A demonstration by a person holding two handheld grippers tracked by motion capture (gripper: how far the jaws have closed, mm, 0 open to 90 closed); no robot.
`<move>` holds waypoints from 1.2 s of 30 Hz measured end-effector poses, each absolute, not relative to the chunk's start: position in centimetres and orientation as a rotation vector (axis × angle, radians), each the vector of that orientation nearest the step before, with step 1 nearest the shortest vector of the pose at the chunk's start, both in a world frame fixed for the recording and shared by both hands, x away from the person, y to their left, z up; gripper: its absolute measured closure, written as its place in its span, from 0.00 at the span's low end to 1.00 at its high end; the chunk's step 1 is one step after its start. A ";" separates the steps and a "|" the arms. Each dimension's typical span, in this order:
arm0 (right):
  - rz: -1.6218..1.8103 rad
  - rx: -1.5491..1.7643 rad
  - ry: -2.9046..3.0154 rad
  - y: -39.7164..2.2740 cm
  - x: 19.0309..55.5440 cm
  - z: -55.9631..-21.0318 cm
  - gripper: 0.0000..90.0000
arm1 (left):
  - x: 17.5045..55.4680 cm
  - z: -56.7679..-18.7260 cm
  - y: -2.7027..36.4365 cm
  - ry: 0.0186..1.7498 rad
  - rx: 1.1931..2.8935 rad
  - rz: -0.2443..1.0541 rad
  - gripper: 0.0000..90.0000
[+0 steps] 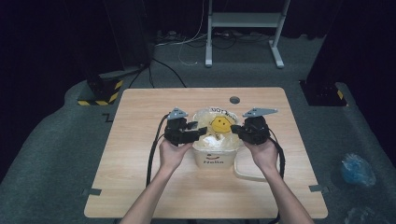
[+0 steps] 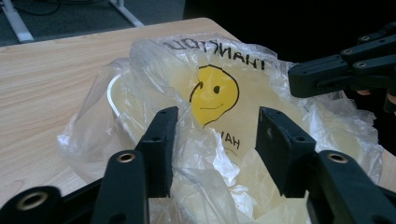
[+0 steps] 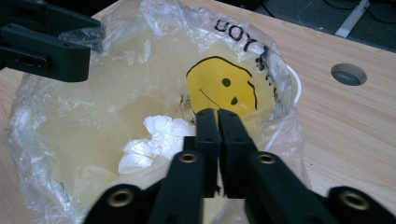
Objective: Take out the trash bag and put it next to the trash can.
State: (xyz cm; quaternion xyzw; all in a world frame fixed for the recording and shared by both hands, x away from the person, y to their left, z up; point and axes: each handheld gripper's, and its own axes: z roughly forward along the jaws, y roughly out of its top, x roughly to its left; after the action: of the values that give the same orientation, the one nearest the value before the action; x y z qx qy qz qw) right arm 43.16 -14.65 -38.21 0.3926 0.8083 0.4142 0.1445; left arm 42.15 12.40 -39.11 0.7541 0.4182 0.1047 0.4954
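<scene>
Faintly, "Hello" marks the white bin (image 1: 214, 161) under the smiley bag (image 1: 219, 125).

Crinkled glossy clear plastic bag (image 2: 243, 93), matt wood-grain table (image 1: 154, 107)

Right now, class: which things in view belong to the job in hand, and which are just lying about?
In the job:
plastic bag
white bin
left gripper
right gripper

Lying about:
crumpled blue plastic on the floor
white table frame behind
</scene>
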 end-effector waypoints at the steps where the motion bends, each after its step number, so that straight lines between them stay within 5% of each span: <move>1: 1.194 1.120 2.333 -14.6 43.2 -38.3 1.00 | 42.1 -39.1 12.4 1.010 1.826 0.253 0.53; 12: 1.246 1.067 2.328 -13.3 43.5 -37.4 1.00 | 41.9 -39.1 11.5 0.946 1.841 0.227 0.42; 28: 1.283 1.014 2.355 -10.9 43.8 -36.9 1.00 | 41.8 -39.4 8.9 0.888 1.913 0.198 0.40; 36: 1.325 0.991 2.350 -10.5 43.5 -36.8 1.00 | 41.9 -39.7 7.8 0.865 1.963 0.198 0.54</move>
State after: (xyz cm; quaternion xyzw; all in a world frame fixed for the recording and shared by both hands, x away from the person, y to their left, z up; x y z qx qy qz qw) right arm 43.53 -10.48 -36.79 0.3419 0.8103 0.4569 0.1333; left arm 41.94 7.81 -39.67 0.8024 0.3535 0.0808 0.4740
